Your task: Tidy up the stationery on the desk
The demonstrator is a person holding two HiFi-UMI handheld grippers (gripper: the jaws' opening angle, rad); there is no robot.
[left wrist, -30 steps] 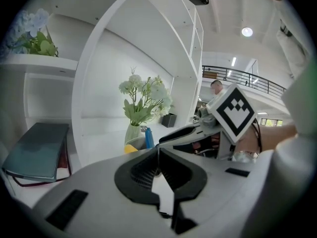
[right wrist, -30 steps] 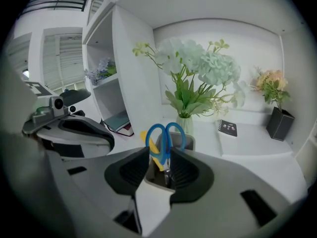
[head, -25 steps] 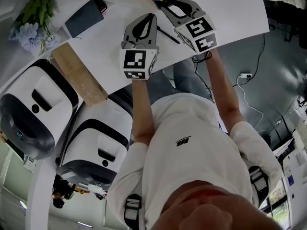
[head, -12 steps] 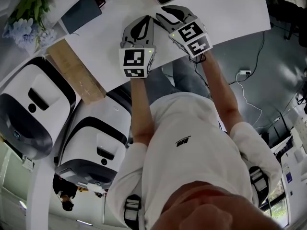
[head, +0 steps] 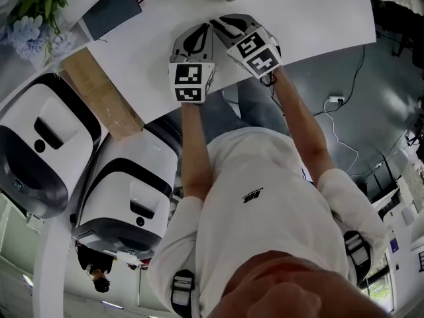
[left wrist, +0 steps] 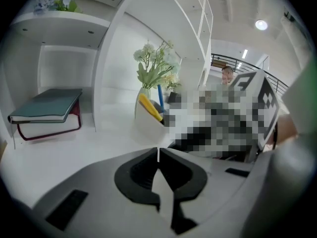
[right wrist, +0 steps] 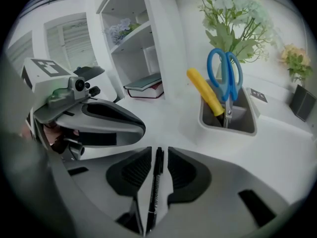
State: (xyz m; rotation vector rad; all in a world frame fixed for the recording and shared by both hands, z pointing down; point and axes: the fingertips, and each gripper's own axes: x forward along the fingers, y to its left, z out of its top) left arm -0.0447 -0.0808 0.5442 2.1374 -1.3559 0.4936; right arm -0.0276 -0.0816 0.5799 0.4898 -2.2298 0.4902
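A black pen (right wrist: pixel 156 175) lies on the white desk (head: pixel 311 12), running lengthwise between the pads of my right gripper (right wrist: pixel 158 150). The jaws have just been closing a little, but thin gaps still show on both sides of the pen, so the gripper is open. Close to its left, my left gripper (left wrist: pixel 158 152) is shut with nothing in it and hangs low over the desk. Farther back stands a grey pen holder (right wrist: pixel 229 118) with blue scissors (right wrist: pixel 225 76) and a yellow marker (right wrist: pixel 204 90). In the head view the right gripper (head: pixel 220 22) hides the pen.
A teal book (left wrist: pixel 47 105) with a red cover lies under the white shelf unit at the back left. A vase of flowers (left wrist: pixel 156 68) stands behind the holder. A wooden block (head: pixel 103 95) lies at the desk's left edge. Two white machines (head: pixel 40 144) stand below the desk.
Both grippers have come down toward the desk. The right one moved left to the left gripper and now straddles the pen, which showed bare on the desk before.
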